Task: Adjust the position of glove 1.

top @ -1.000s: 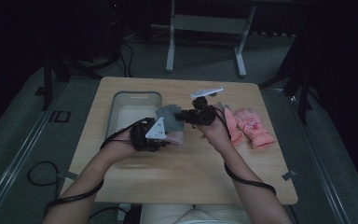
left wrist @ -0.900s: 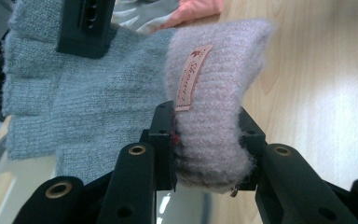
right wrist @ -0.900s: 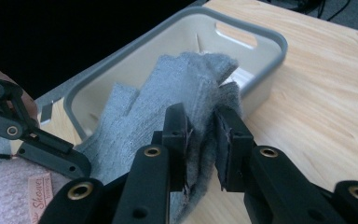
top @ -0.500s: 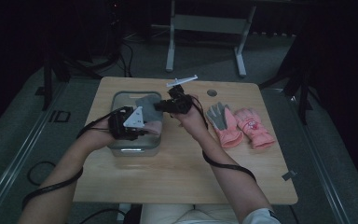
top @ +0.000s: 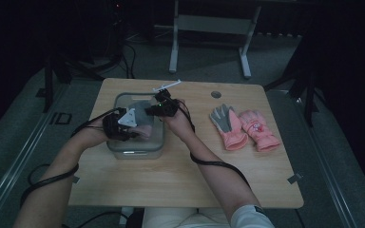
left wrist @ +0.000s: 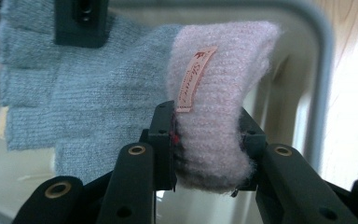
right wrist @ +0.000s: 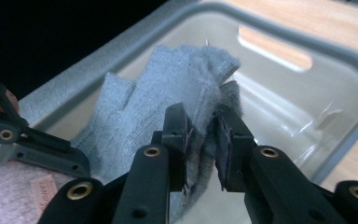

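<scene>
A grey knitted glove [left wrist: 74, 102] with a pink cuff [left wrist: 214, 93] hangs stretched between both grippers, inside the top of a grey plastic bin [top: 135, 151]. My left gripper [left wrist: 207, 123] is shut on the pink cuff, which bears a small label. My right gripper [right wrist: 203, 119] is shut on the bunched grey finger end [right wrist: 186, 79]. In the high view the left gripper [top: 140, 129] and the right gripper [top: 148, 110] face each other over the bin, close together.
A pair of pink gloves [top: 244, 127] lies flat on the wooden table [top: 180, 180] to the right of the bin. A white strip [top: 167, 85] lies just behind the bin. The bin's wall [right wrist: 307, 60] rises around the glove.
Both hands have carried the glove from the table's middle leftward and away, then down, so it now sits over and partly inside the bin. Both grips are unchanged.
</scene>
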`<control>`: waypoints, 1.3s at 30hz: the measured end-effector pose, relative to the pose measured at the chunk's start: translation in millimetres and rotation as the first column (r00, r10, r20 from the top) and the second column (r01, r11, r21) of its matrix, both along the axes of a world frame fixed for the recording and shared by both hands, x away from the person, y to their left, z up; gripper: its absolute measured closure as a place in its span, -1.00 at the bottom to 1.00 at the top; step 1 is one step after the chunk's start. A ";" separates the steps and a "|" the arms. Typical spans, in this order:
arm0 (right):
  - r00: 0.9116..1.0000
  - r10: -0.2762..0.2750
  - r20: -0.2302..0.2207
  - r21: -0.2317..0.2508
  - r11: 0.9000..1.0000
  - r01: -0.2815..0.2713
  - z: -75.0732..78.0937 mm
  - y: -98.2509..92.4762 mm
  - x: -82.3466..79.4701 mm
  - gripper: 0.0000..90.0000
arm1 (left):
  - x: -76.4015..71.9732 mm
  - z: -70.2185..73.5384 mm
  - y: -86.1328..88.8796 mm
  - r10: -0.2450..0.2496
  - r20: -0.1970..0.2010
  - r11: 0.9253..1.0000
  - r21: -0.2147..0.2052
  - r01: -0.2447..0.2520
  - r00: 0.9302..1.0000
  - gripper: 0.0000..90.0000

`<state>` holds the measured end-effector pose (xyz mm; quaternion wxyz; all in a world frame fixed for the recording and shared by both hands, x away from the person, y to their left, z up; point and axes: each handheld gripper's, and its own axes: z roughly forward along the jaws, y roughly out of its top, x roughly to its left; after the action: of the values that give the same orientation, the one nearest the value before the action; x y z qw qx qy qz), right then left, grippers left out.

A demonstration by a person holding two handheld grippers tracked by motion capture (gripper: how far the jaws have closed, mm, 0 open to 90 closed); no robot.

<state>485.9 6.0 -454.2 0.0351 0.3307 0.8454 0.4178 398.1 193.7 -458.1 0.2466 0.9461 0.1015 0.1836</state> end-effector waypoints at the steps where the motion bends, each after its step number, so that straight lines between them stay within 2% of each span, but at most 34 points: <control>1: 1.000 -0.002 -0.015 -0.005 1.000 0.002 -4.6 1.9 2.1 0.68 | 2.9 -3.8 -0.5 0.000 -0.012 1.000 0.011 0.000 1.000 0.49; 5: 0.999 -0.013 -0.041 -0.051 0.999 0.011 -18.4 8.5 7.9 0.68 | 14.3 -14.1 -4.1 0.004 -0.060 0.997 0.074 0.001 0.998 0.49; 9: 0.999 -0.023 -0.049 -0.098 0.995 0.019 -28.5 12.1 12.5 0.68 | 23.6 -22.6 -10.8 0.001 -0.105 0.996 0.085 0.008 0.994 0.49; 11: 0.998 -0.032 -0.051 -0.114 0.993 0.026 -32.2 13.0 13.6 0.67 | 26.6 -26.5 -14.5 -0.009 -0.115 0.994 0.108 0.021 0.993 0.49; 13: 0.998 -0.041 -0.053 -0.128 0.991 0.034 -35.2 14.2 13.1 0.67 | 28.1 -31.2 -16.9 -0.005 -0.121 0.994 0.111 0.019 0.993 0.49; 15: 0.998 -0.040 -0.043 -0.152 0.988 0.033 -37.4 16.2 12.5 0.66 | 29.0 -35.3 -17.9 -0.011 -0.112 0.992 0.126 0.025 0.994 0.49; 19: 0.999 -0.040 -0.022 -0.193 0.981 0.035 -37.1 20.6 12.2 0.60 | 31.2 -39.1 -17.9 -0.027 -0.125 0.994 0.105 0.040 0.992 0.49; 22: 0.998 -0.055 -0.005 -0.222 0.974 0.053 -37.4 20.0 13.1 0.46 | 32.3 -41.0 -20.9 -0.042 -0.123 0.991 0.121 0.057 0.992 0.49; 25: 0.998 -0.063 -0.013 -0.213 0.975 0.059 -36.9 13.3 13.6 0.48 | 33.5 -42.4 -23.5 -0.056 -0.129 0.988 0.135 0.073 0.990 0.49; 28: 0.998 -0.060 -0.018 -0.165 0.985 0.056 -32.9 6.1 10.8 0.45 | 35.8 -42.4 -24.4 -0.041 -0.148 0.988 0.139 0.061 0.988 0.45; 30: 0.999 -0.046 -0.024 -0.124 0.991 0.043 -29.2 1.2 8.5 0.42 | 36.5 -41.6 -24.5 -0.020 -0.163 0.990 0.134 0.042 0.986 0.33; 32: 0.999 -0.037 -0.021 -0.103 0.994 0.035 -24.4 -2.9 4.6 0.38 | 36.1 -38.0 -22.7 0.004 -0.171 0.994 0.112 0.015 0.985 0.24; 35: 1.000 -0.019 -0.024 -0.057 0.998 0.017 -15.9 -12.5 -0.4 0.38 | 35.3 -26.0 -16.0 0.041 -0.186 0.998 0.046 -0.033 0.982 0.15; 37: 1.000 -0.017 -0.018 -0.037 0.999 0.016 -9.3 -19.6 -3.7 0.39 | 33.6 -17.0 -12.8 0.076 -0.181 0.997 0.029 -0.072 0.981 0.04; 39: 1.000 -0.010 -0.010 -0.028 1.000 0.009 -2.6 -26.3 -7.3 0.38 | 30.5 -8.3 -10.7 0.105 -0.151 0.994 0.019 -0.103 0.983 -0.07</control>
<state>478.6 -20.3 -456.8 0.0372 0.3364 0.8497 0.4042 428.6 183.0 -466.4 0.2229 0.9522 0.1681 0.1241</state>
